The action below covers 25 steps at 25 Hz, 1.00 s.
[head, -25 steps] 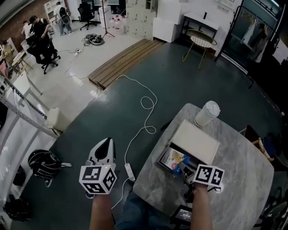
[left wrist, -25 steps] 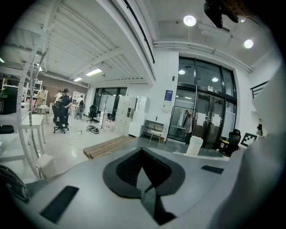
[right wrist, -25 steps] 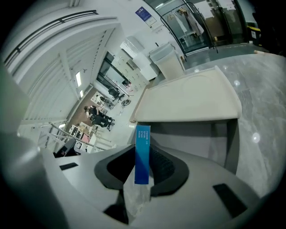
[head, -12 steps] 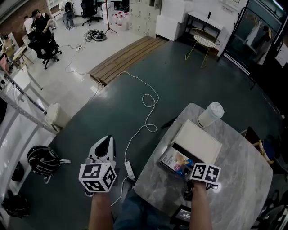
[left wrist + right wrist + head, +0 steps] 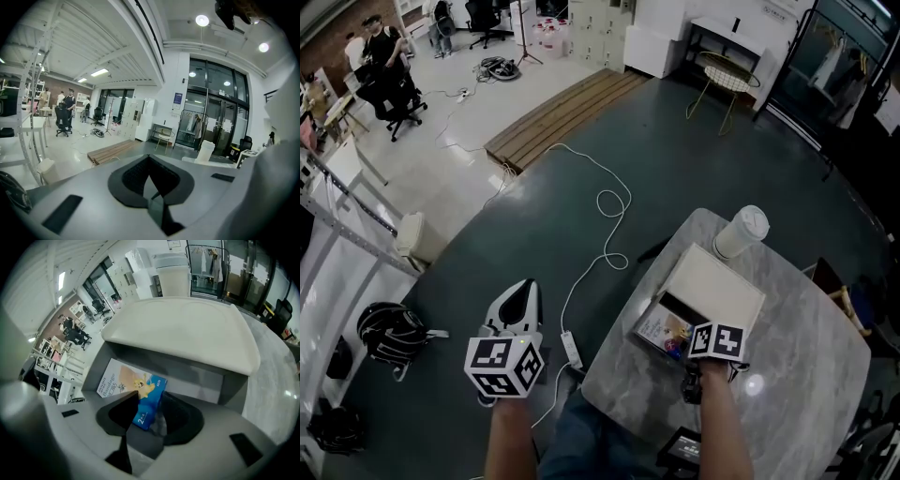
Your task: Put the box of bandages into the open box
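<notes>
The white-and-blue cardboard bandage box [image 5: 133, 385] lies inside the grey open box [image 5: 234, 386] with a cream lid, on the marble tabletop [image 5: 806, 375]. The right gripper [image 5: 150, 401] has its fingers opening around the bandage box's near end. The left gripper [image 5: 149, 161], fingers closed and empty, hangs over the floor.

Box of bandages [image 5: 126, 379]: white and blue faces; yellow cartoon figure; dark print on the white, white print on the blue.
Open box [image 5: 201, 377]: plain grey walls.
Lid [image 5: 183, 329]: cream-white, unpatterned.
Table [image 5: 806, 375]: pale grey marble, faint veining.
Cup [image 5: 741, 232]: white.
Floor [image 5: 675, 159]: dark grey-green around the table.
Wooden platform [image 5: 562, 112]: brown, striped by its planks.
</notes>
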Motion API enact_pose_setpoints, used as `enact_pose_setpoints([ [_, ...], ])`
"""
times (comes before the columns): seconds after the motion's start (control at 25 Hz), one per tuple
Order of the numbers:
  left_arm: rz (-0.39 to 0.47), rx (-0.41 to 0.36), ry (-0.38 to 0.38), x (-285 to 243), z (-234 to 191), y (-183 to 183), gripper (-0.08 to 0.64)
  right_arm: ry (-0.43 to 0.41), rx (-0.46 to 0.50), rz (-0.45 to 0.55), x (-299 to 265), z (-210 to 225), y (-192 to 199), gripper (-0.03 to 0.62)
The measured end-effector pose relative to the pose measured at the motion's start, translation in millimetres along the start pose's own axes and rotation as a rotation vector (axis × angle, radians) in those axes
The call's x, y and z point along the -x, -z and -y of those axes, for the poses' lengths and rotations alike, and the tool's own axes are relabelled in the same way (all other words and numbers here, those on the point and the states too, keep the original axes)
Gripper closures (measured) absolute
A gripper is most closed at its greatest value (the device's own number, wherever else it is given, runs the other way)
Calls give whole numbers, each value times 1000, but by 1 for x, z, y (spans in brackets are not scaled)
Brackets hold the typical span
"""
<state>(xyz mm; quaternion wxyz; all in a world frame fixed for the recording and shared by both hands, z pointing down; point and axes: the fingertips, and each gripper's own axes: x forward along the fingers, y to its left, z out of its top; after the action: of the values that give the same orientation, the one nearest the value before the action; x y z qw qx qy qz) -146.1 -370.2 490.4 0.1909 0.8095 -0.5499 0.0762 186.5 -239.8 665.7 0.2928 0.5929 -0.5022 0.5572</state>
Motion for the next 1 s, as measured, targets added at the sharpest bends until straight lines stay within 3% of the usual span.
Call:
enact_pose_setpoints([
  [0.36,34,-13,29,-2,11,-17,548,-10,-54,107,22,10,-11,442],
  [0.56,72,-26,56,-2,23,-36,548,-31,-27,206,52,1,-27,528],
  [1.0,197,-71,109,7,55,-96,548,-231,148,510,141,-45,-76,568],
])
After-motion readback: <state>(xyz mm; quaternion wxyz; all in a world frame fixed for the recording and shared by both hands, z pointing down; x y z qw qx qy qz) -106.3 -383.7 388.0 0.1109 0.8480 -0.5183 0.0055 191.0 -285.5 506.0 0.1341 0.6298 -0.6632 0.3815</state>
